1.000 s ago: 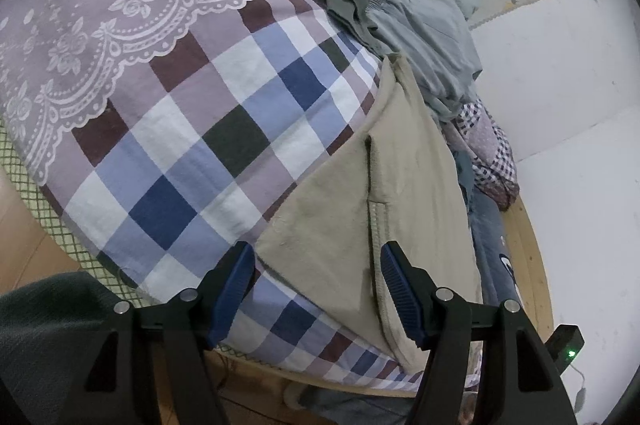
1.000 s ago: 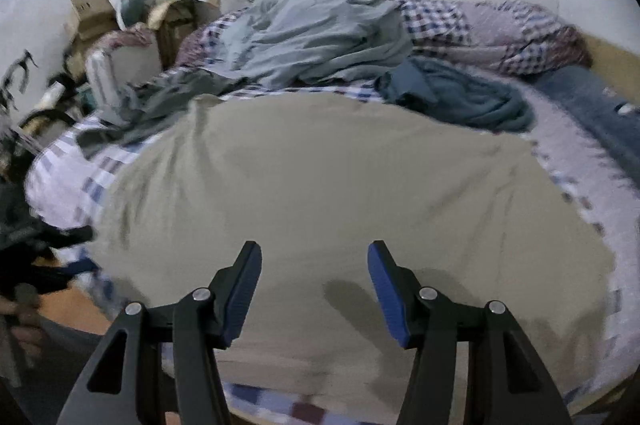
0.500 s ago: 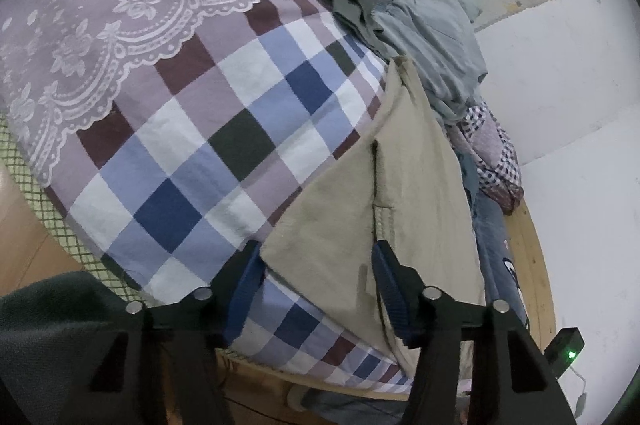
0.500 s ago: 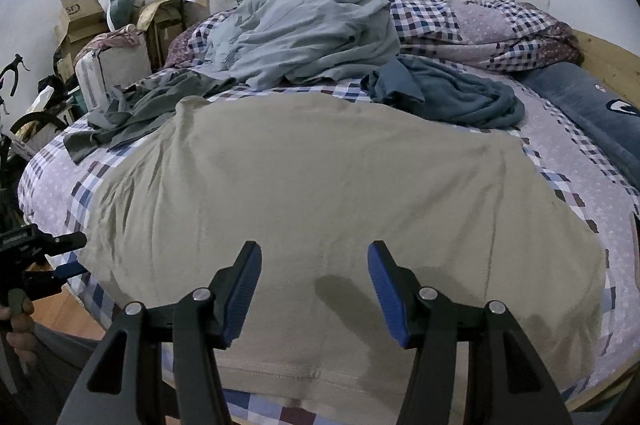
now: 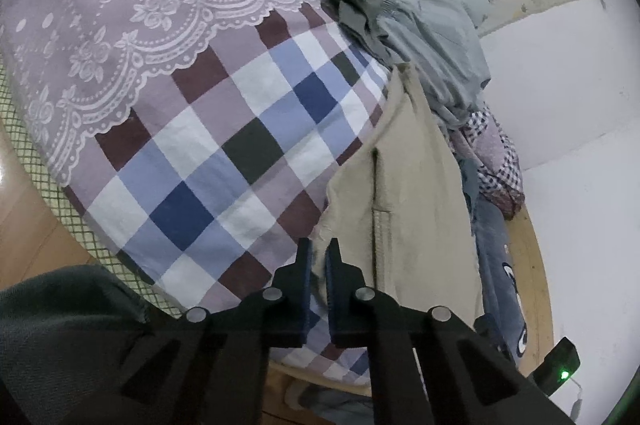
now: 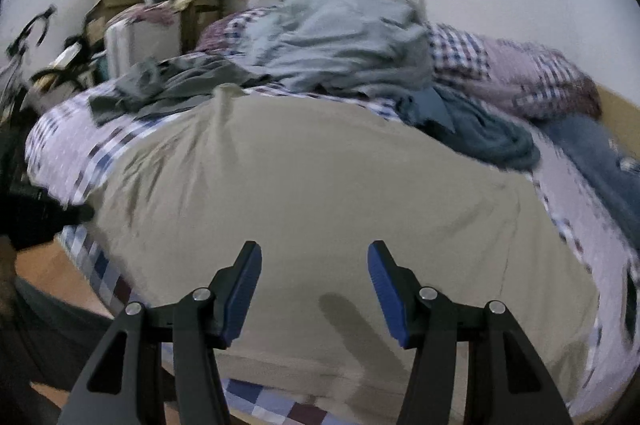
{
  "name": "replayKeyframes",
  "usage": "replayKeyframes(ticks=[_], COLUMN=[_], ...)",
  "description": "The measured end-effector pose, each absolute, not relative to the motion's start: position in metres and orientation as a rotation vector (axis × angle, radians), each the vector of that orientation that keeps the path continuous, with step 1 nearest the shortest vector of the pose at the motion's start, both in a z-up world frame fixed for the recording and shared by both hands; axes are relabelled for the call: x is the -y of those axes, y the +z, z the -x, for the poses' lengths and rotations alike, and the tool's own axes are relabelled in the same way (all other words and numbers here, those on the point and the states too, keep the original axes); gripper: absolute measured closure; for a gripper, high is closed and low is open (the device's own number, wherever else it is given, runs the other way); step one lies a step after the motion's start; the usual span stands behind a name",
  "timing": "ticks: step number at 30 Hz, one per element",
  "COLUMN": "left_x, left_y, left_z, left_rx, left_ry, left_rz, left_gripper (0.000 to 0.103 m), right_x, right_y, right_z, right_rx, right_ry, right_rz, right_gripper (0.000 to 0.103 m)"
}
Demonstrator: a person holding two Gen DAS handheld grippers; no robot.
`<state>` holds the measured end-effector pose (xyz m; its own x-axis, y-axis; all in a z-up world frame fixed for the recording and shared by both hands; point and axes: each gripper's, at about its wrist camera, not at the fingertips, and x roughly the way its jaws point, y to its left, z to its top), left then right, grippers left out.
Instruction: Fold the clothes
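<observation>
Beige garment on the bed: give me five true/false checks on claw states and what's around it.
1. The left claw is shut on a corner of the beige garment. True.
2. The right claw is clamped on the garment too. False: its jaws stand wide apart above the cloth, gripping nothing.
3. The garment lies on a checked bedsheet. True.
4. A dark teal garment lies crumpled past the beige garment's far edge, right wrist view. True.
5. The beige garment is already folded into a small square. False: it lies spread across much of the bed.
</observation>
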<state>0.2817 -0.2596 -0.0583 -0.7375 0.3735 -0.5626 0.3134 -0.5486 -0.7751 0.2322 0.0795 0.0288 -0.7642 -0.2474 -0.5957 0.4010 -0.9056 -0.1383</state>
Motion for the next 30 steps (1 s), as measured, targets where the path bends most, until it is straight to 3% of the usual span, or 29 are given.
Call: replayKeyframes(ticks=[3, 5, 22, 30], left_x=[0.261, 0.263, 0.268, 0.271], left_y=[-0.055, -0.053, -0.031, -0.023], left_z=[-0.285, -0.286, -0.285, -0.287], left_rx=[1.485, 1.494, 1.528, 1.523], left_ry=[2.476, 2.463, 2.298, 2.248], left_rz=[1.103, 1.088, 0.960, 0.921], left_gripper=[0.098, 0.098, 0.099, 0.100], right_x=[-0.059, -0.045, 0.086, 0.125], right_y=[0.027, 0.026, -0.019, -0.030], right_z=[-0.248, -0.259, -0.317, -0.295], right_rx=[-0.483, -0.541, -1.016, -1.086], right_ry=[-2.597, -2.557, -2.289, -2.339], right_rz=[-0.767, -0.710, -0.416, -0.373], right_gripper=[0.038, 0.026, 0.022, 0.023])
